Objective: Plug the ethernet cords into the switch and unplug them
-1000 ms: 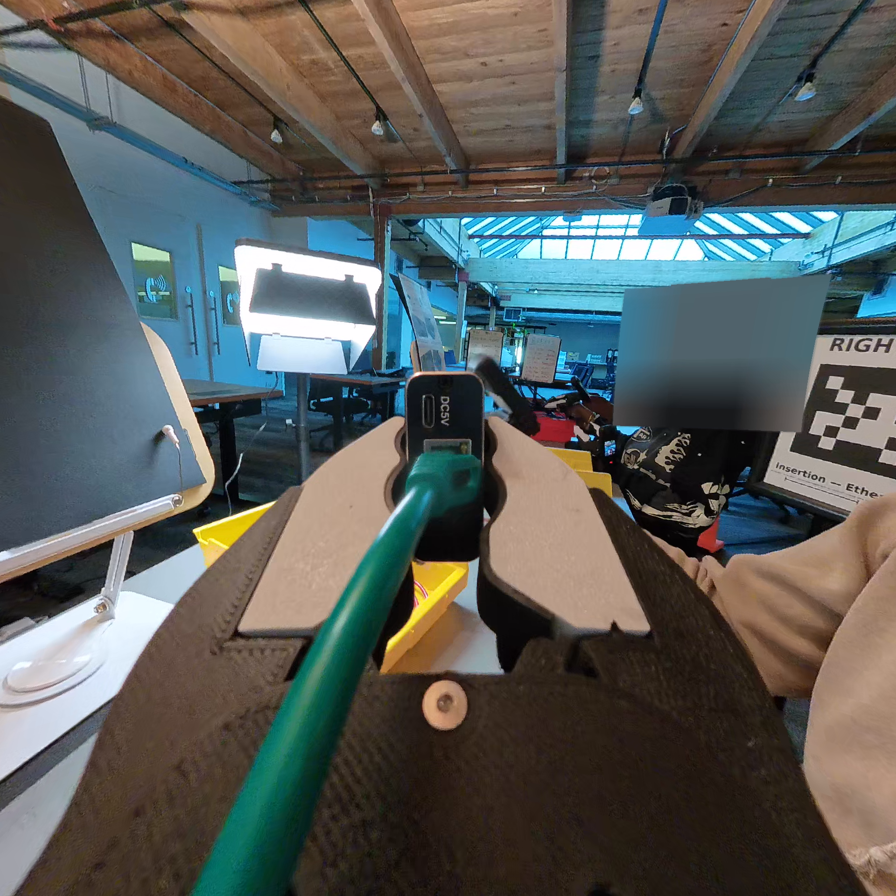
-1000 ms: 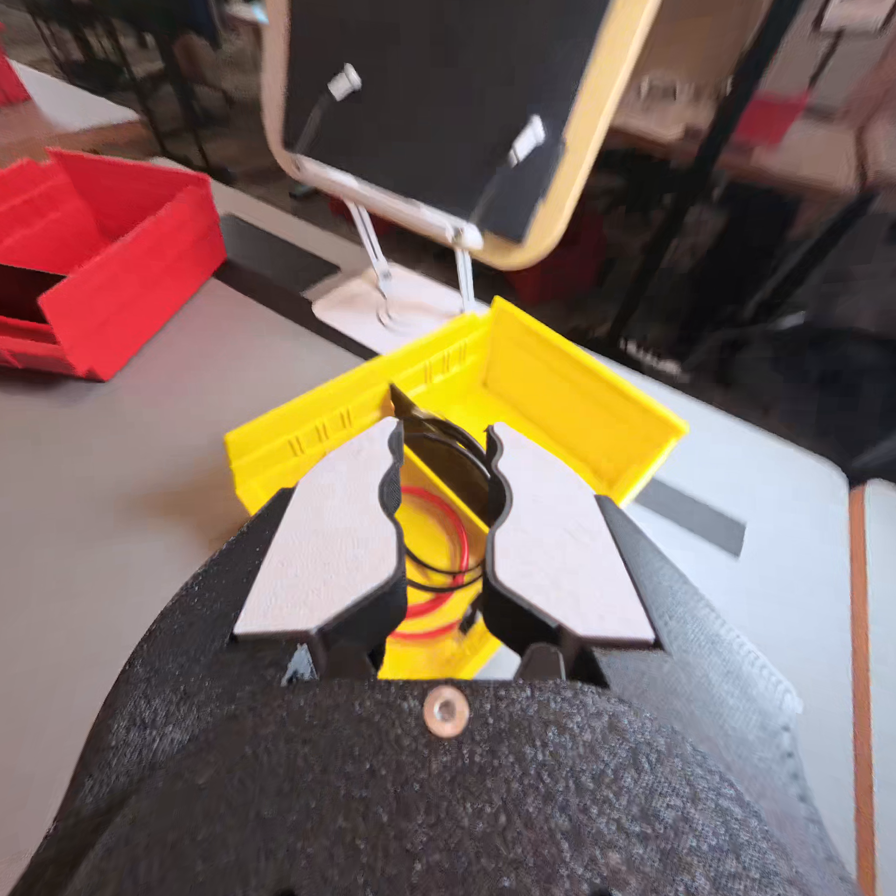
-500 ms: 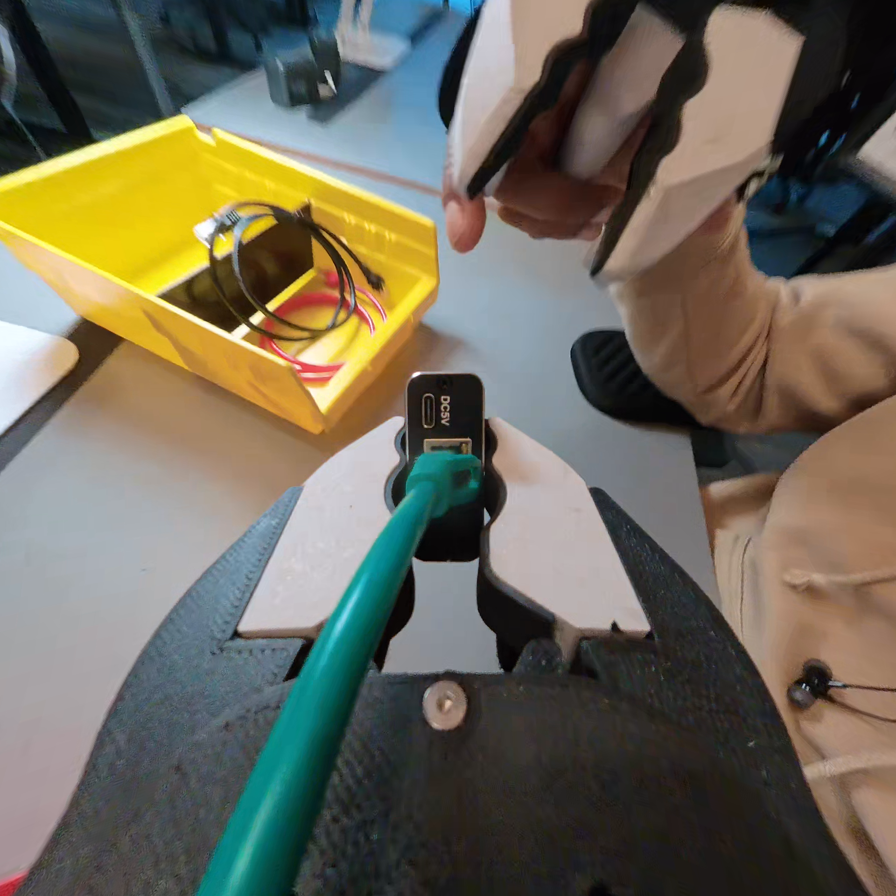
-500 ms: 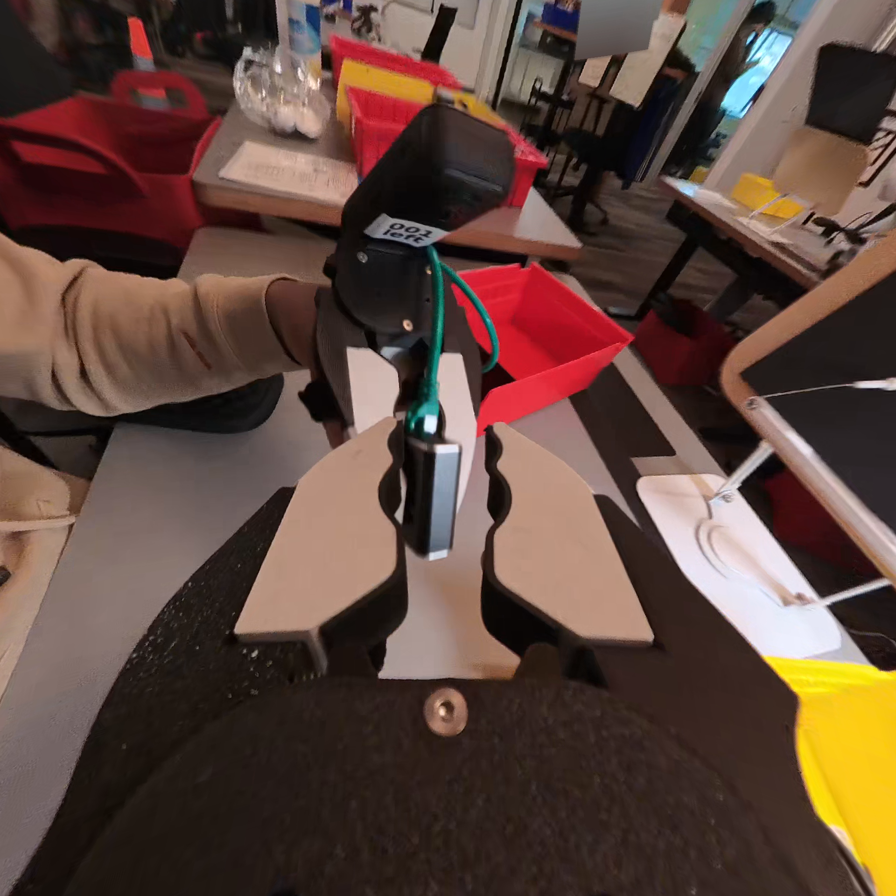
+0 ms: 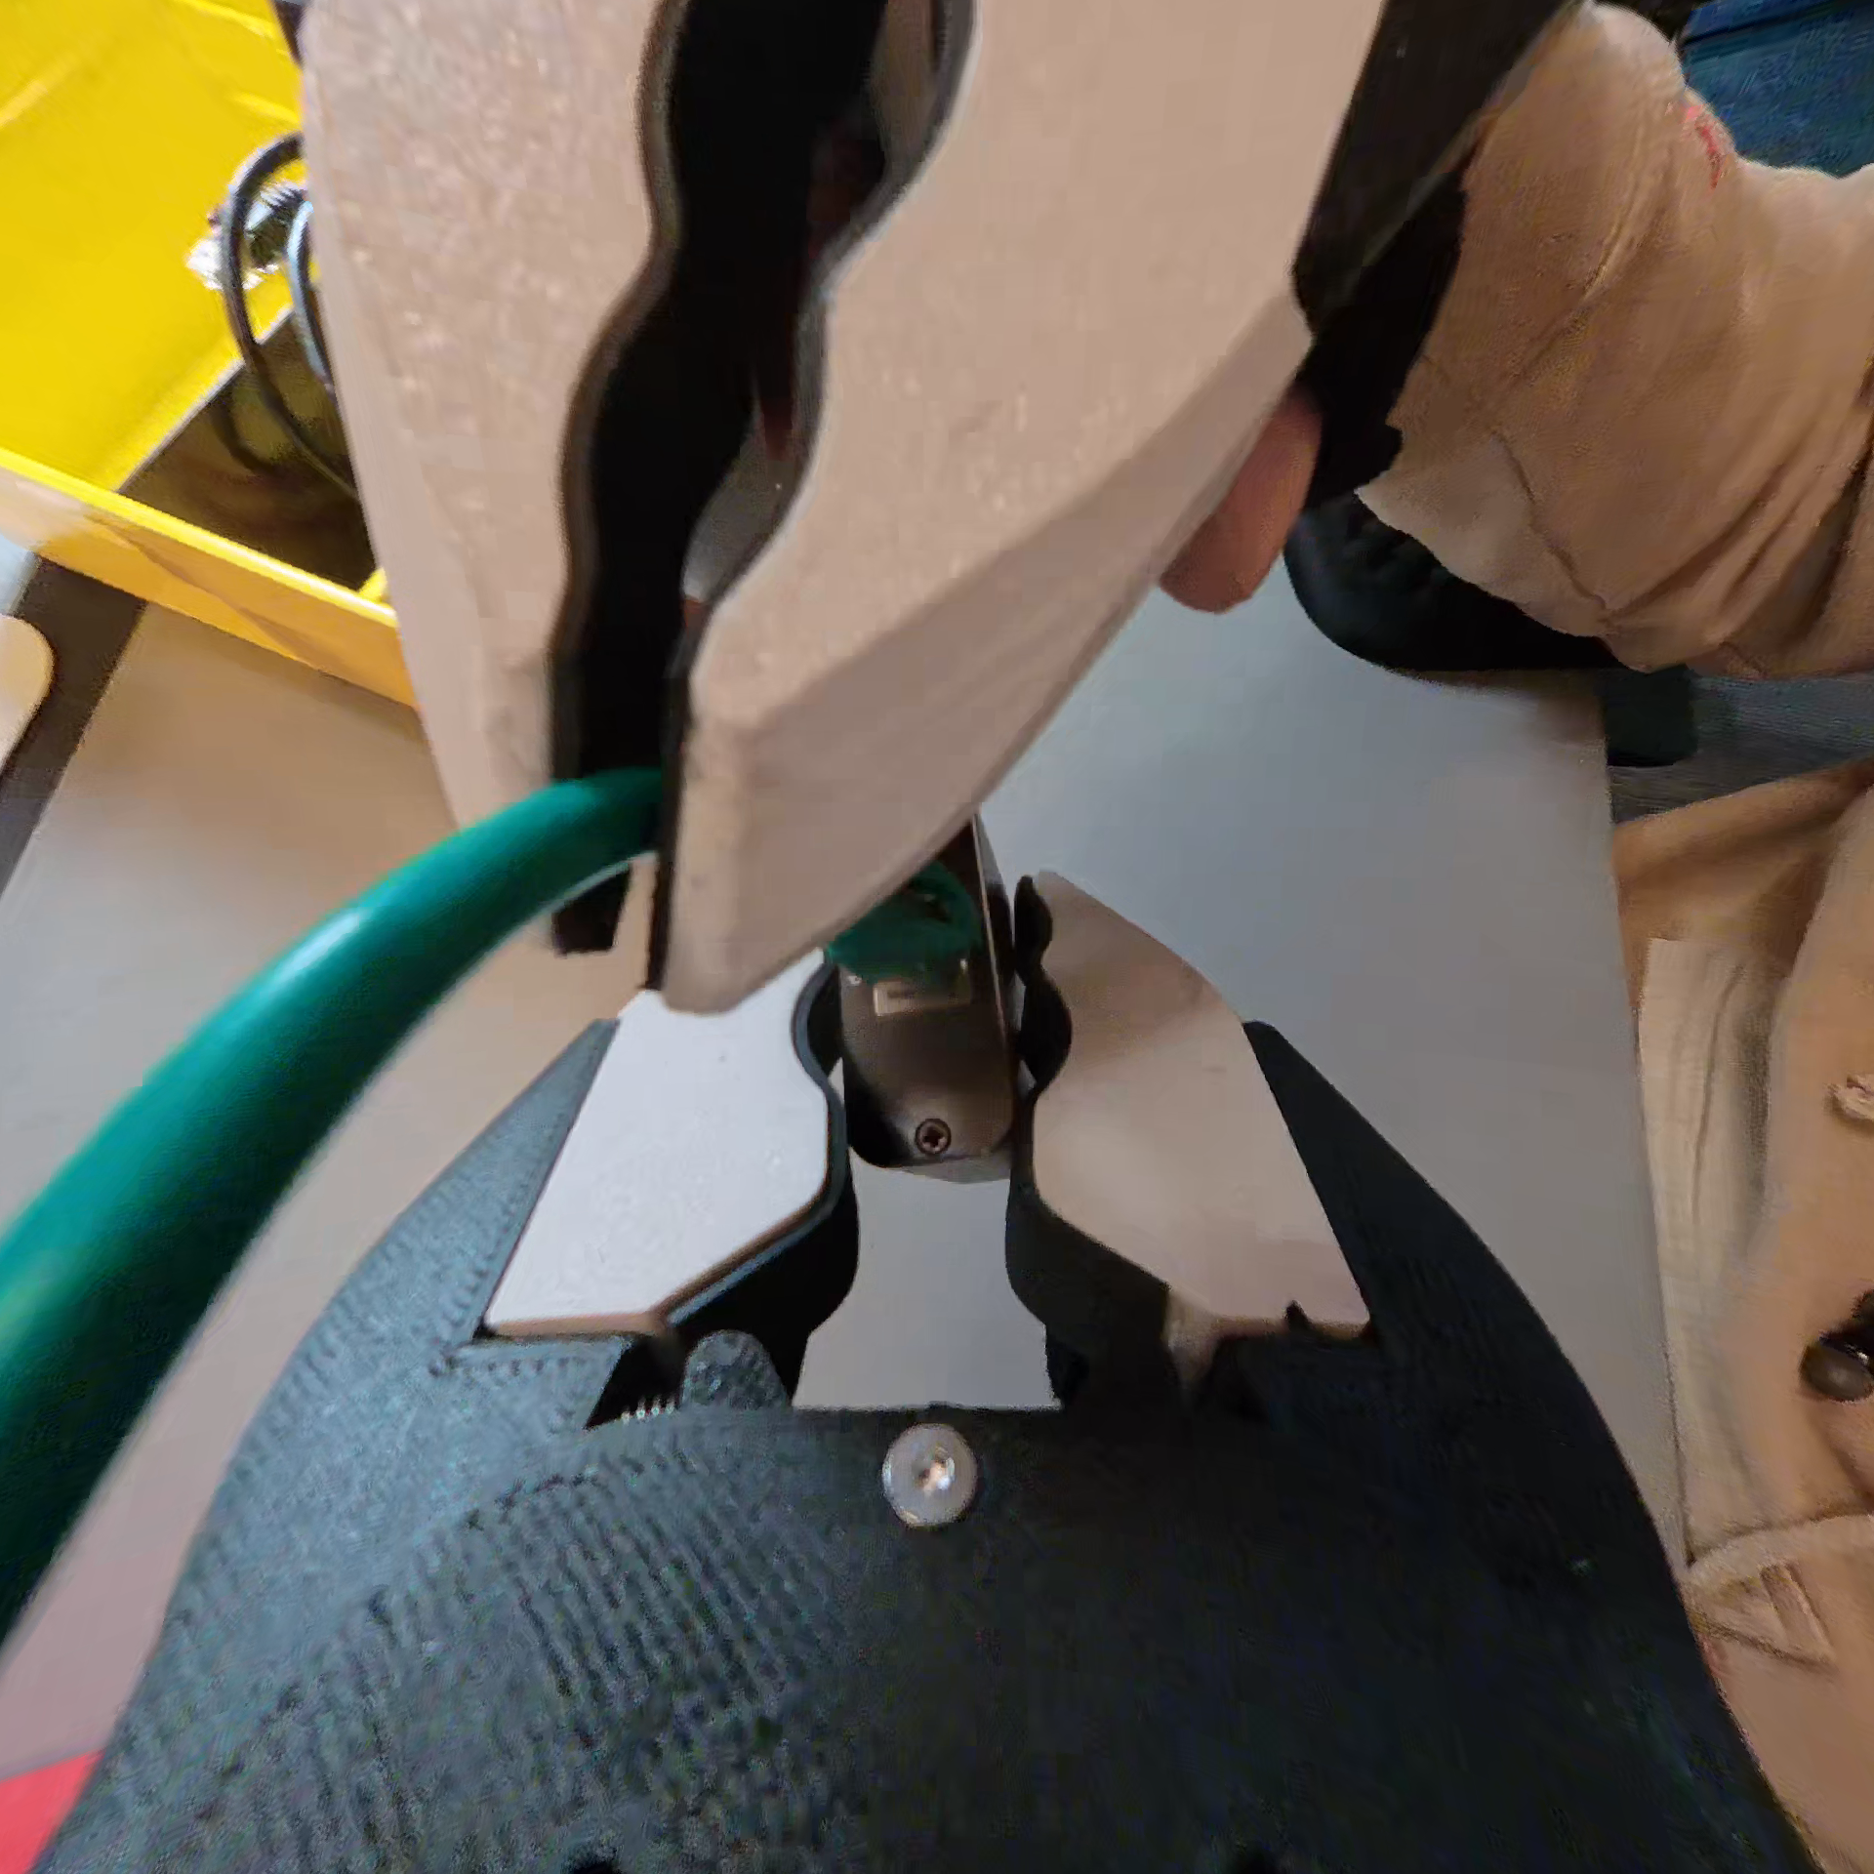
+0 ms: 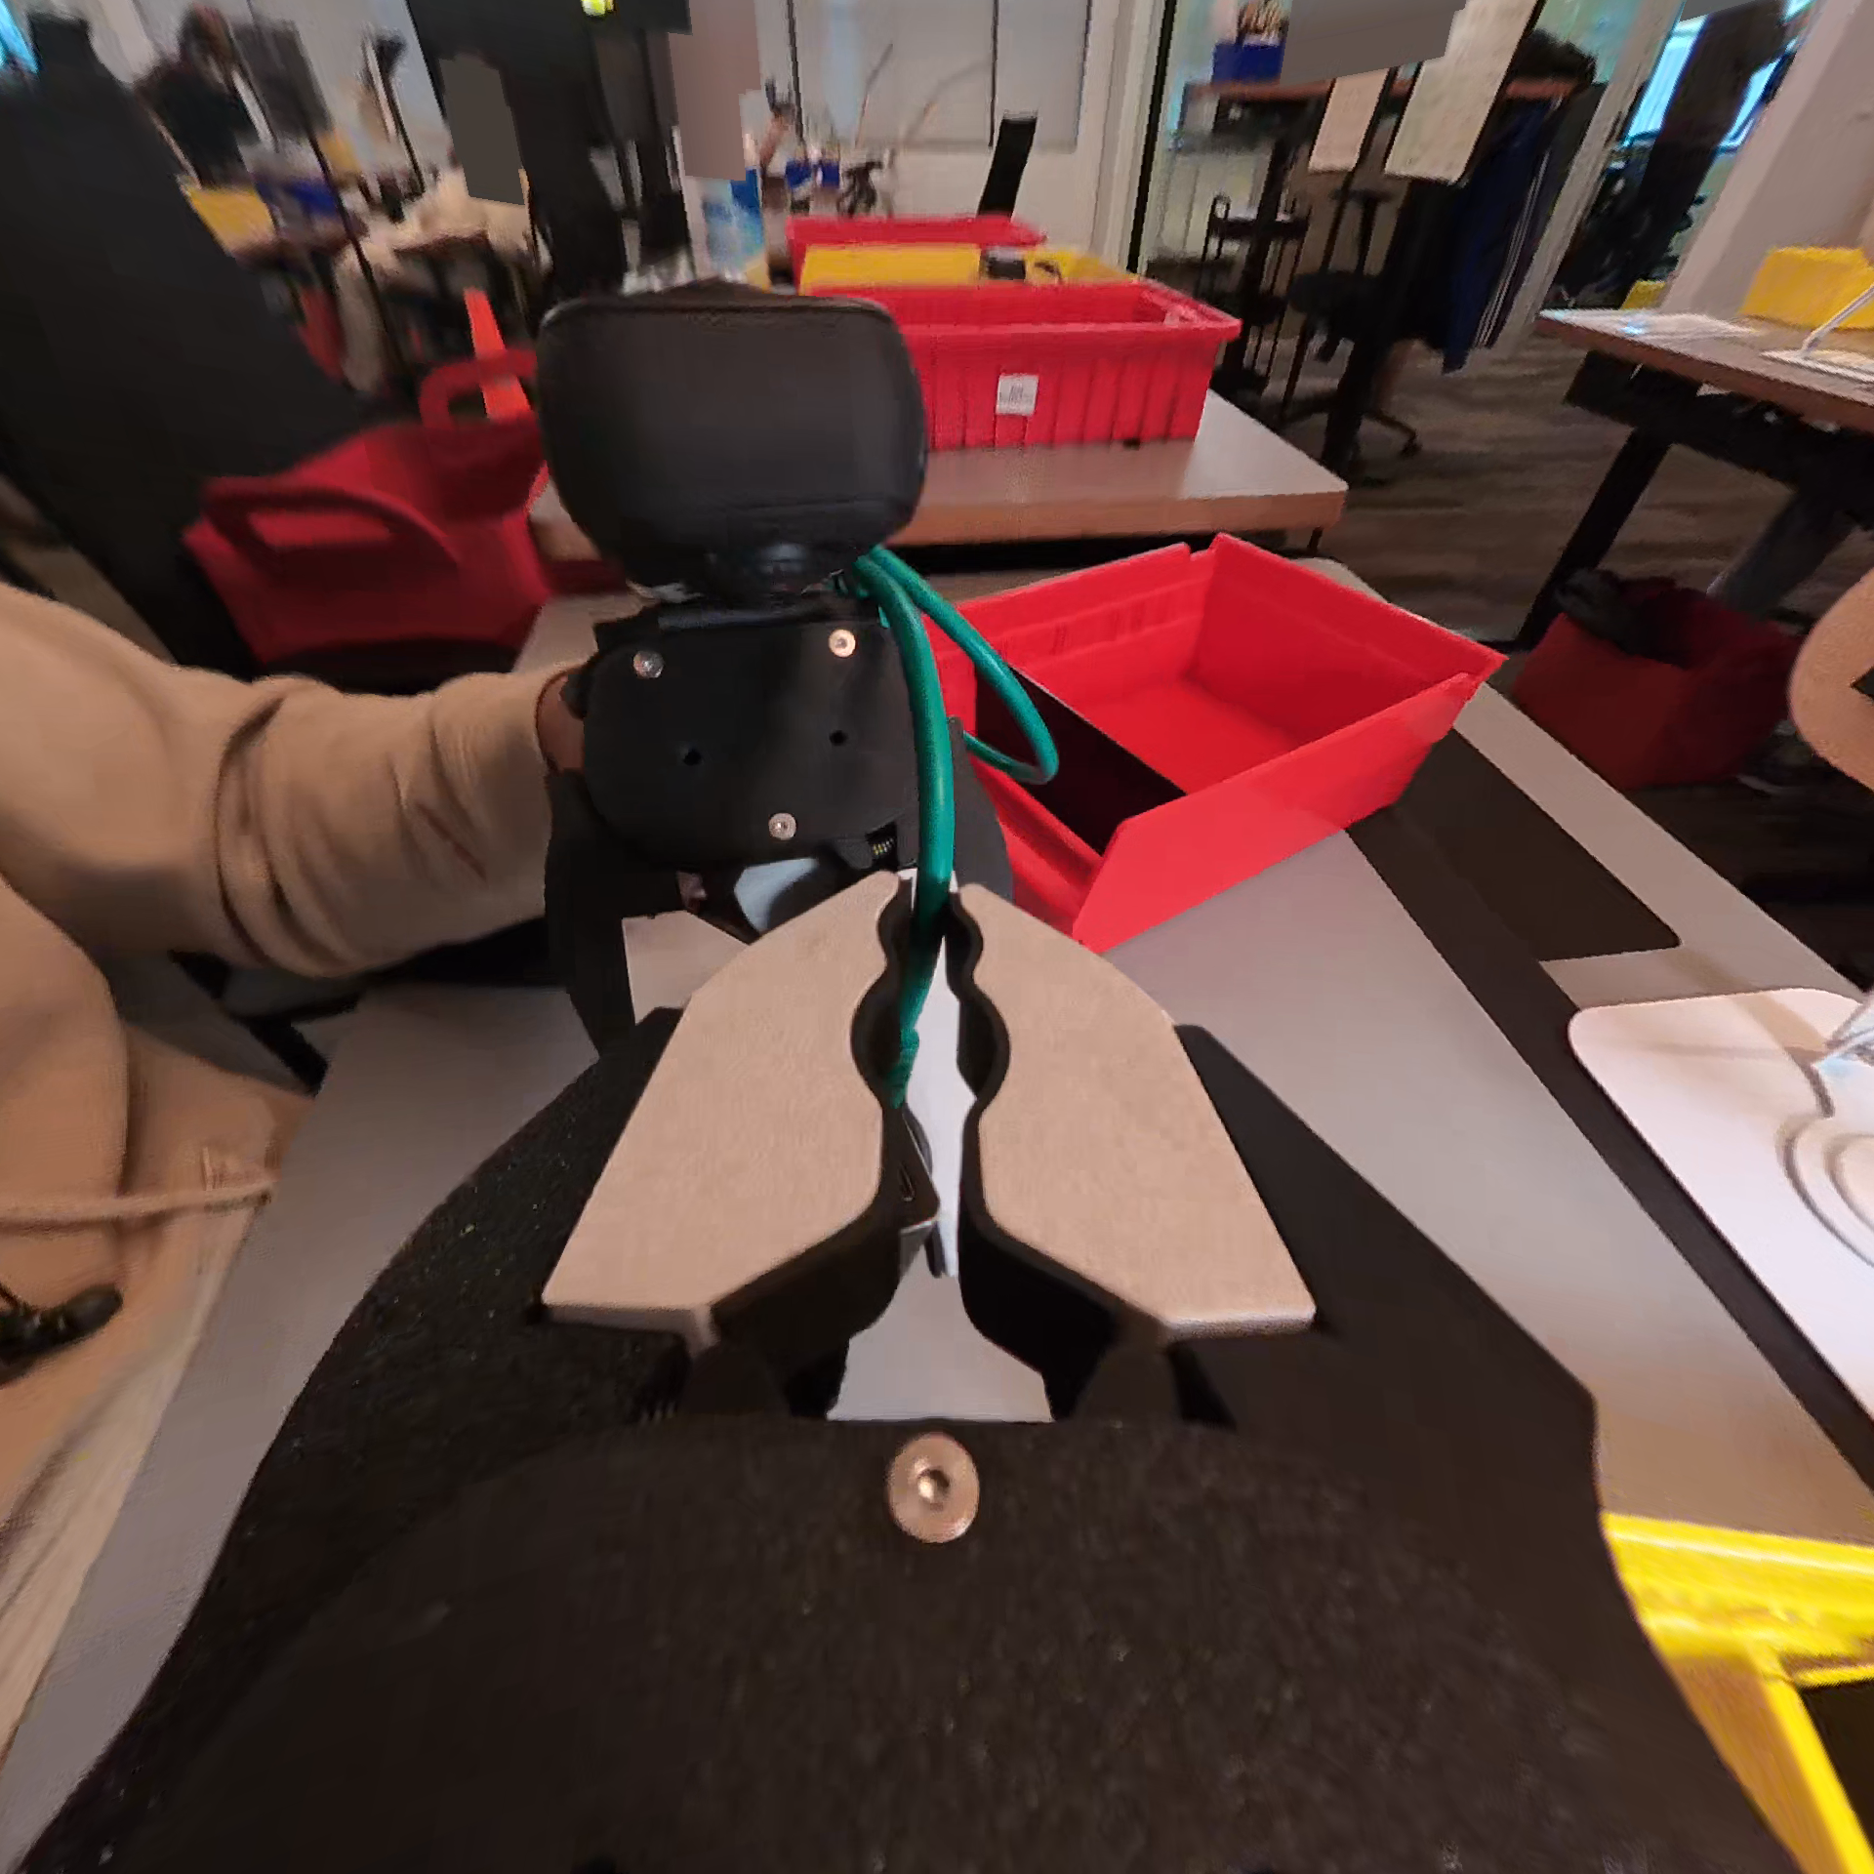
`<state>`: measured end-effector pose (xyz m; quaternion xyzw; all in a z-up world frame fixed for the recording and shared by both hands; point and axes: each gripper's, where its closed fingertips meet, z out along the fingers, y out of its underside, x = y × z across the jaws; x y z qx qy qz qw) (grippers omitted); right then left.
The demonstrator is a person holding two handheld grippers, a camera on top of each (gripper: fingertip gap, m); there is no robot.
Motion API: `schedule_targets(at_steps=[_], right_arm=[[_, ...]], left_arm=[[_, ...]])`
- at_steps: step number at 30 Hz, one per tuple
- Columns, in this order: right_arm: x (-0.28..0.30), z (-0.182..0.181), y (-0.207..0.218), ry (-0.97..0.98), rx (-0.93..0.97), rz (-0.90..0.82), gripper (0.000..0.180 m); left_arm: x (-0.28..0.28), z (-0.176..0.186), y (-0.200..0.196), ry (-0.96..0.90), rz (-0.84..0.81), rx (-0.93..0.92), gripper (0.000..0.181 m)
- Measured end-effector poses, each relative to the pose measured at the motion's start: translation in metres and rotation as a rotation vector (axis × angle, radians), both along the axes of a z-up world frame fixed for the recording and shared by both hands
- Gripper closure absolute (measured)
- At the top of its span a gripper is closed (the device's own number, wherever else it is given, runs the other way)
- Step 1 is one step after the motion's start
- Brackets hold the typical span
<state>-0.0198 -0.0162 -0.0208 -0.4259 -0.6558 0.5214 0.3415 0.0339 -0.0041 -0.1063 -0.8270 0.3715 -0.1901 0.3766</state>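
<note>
My left gripper (image 5: 928, 999) is shut on a small grey switch (image 5: 928, 1085) and holds it above the table. A green ethernet cord (image 5: 254, 1024) is plugged into the switch's top, with its green plug (image 5: 903, 938) just showing. My right gripper (image 5: 649, 913) comes down from above, and its fingers are closed around the cord right next to the plug. In the right wrist view the right gripper (image 6: 925, 903) pinches the cord (image 6: 928, 811) between its fingertips. The left gripper's black housing (image 6: 730, 710) faces it. The switch is mostly hidden there.
A yellow bin (image 5: 122, 203) with coiled black cable sits at the far left of the table; its corner also shows in the right wrist view (image 6: 1744, 1623). A red bin (image 6: 1268, 710) stands behind the grippers. A white stand base (image 6: 1724, 1115) lies at the right. A person's beige sleeve (image 5: 1572, 355) is close by. The tips of one gripper are about 9 cm away from the tips of the other.
My right gripper has moved in onto the switch and closed on the green cord near its plug. My left gripper has tilted the switch, so its end with a screw now faces the camera.
</note>
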Motion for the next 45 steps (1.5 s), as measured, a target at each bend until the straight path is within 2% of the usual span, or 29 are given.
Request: schedule_targets(at_steps=[2, 9, 15, 17, 19, 22, 24, 27, 29, 30, 32, 33, 35, 38, 45], right_arm=[[-0.005, 0.001, 0.001, 0.017, -0.031, -0.023, 0.175], [-0.008, 0.003, 0.008, 0.051, 0.059, -0.114, 0.175], [0.009, 0.026, 0.031, 0.101, 0.054, -0.194, 0.175], [0.016, 0.039, 0.036, 0.136, 0.044, -0.207, 0.175], [0.026, 0.054, 0.041, 0.189, 0.037, -0.223, 0.175], [0.042, 0.075, 0.044, 0.261, 0.005, -0.216, 0.175], [0.049, 0.086, 0.039, 0.308, -0.048, -0.182, 0.175], [0.05, 0.098, 0.028, 0.387, -0.123, -0.121, 0.175], [0.047, 0.101, 0.02, 0.438, -0.182, -0.083, 0.175], [0.044, 0.101, 0.018, 0.461, -0.211, -0.068, 0.175], [0.043, 0.102, 0.017, 0.495, -0.268, -0.034, 0.175], [0.046, 0.105, 0.021, 0.52, -0.3, -0.026, 0.175], [0.049, 0.104, 0.031, 0.5, -0.307, -0.043, 0.176], [0.045, 0.084, 0.042, 0.401, -0.198, -0.072, 0.174], [0.032, 0.062, 0.03, 0.31, -0.246, 0.015, 0.171]], left_arm=[[-0.005, 0.0, 0.003, -0.012, 0.016, 0.004, 0.15], [-0.008, -0.009, 0.019, 0.055, 0.083, 0.093, 0.147], [-0.009, 0.014, 0.05, 0.248, 0.291, 0.481, 0.123], [-0.005, 0.023, 0.052, 0.31, 0.314, 0.605, 0.118], [0.004, 0.028, 0.05, 0.307, 0.31, 0.679, 0.12], [0.019, 0.019, 0.049, 0.112, 0.279, 0.578, 0.123], [0.033, 0.019, 0.045, -0.179, 0.225, 0.45, 0.119], [0.042, 0.051, 0.033, -0.639, 0.139, 0.359, 0.113], [0.042, 0.073, 0.022, -0.772, 0.087, 0.396, 0.114], [0.042, 0.082, 0.017, -0.776, 0.07, 0.439, 0.117], [0.033, 0.093, 0.012, -0.693, 0.083, 0.544, 0.15], [0.025, 0.096, 0.012, -0.635, 0.103, 0.575, 0.153], [0.005, 0.11, 0.009, -0.637, 0.108, 0.581, 0.155], [-0.026, 0.132, 0.001, -0.687, 0.102, 0.555, 0.155], [-0.051, 0.157, -0.016, -0.709, 0.11, 0.529, 0.155]])
